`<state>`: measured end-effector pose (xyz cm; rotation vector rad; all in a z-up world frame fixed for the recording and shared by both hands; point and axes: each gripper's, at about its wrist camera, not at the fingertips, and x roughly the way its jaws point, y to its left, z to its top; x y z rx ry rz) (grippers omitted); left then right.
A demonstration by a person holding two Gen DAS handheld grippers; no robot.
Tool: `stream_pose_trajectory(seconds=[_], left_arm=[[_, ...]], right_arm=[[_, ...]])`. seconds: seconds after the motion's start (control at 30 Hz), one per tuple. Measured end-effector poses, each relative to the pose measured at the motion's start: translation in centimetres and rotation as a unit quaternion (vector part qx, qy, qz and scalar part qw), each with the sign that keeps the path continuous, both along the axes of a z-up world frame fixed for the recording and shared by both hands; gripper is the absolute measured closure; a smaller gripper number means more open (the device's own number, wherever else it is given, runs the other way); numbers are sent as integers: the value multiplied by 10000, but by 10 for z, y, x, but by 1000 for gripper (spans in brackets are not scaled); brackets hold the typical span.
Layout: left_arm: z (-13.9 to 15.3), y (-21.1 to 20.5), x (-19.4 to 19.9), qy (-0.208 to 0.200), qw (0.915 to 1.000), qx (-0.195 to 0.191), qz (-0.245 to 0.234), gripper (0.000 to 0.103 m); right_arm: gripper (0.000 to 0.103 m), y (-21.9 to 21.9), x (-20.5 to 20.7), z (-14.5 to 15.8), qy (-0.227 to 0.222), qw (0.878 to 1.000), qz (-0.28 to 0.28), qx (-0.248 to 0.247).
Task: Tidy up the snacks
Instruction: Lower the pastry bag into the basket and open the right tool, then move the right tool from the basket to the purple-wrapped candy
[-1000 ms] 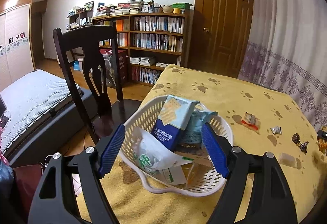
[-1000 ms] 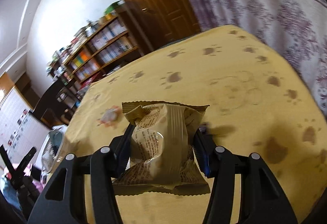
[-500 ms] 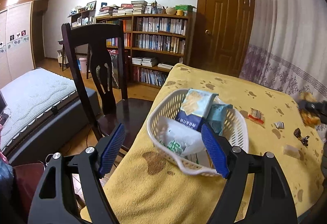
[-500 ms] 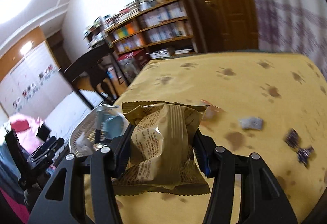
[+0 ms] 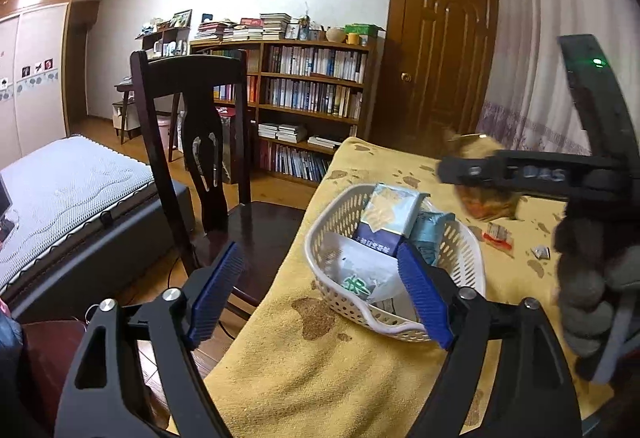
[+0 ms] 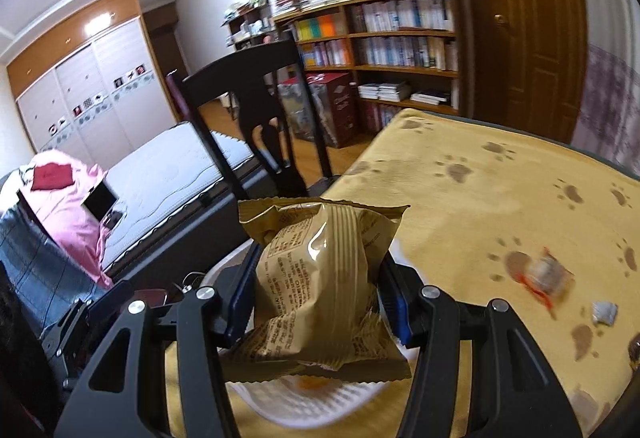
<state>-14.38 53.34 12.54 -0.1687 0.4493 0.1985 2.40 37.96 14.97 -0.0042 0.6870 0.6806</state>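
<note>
Right tongs [image 6: 316, 302] swung over from open bench to above basket [image 6: 312, 394], clamped on tan snack pack [image 6: 320, 278] at frame centre. Left tongs [image 5: 320, 294] apart, empty, shifted back off basket [image 5: 468, 250], lower centre. Loose candies [image 6: 544, 278] on yellow bench [image 6: 480, 198], right.

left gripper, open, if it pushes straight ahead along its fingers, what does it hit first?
Probably the white basket. The left gripper points at its near-left rim, and its right finger already overlaps the basket's edge in the left wrist view. The left finger lines up with the dark chair beyond the table edge. Depth is unclear.
</note>
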Motion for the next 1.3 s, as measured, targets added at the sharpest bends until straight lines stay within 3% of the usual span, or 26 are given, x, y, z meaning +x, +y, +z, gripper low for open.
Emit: stream_pose_trajectory(seconds=[0.2,0.93,1.3], left_arm=[[-4,8,-2,19,9998,-165,61,20],[-6,6,1,45,9999,-149,56,20],[-4,-6,1,91,9999,-30,-82,20]], right_arm=[[44,17,14,-11,451,9988,100,175],[44,-18,1,-24,600,9977,55,316],[44,-67,-10,-34,651,9964,-270,470]])
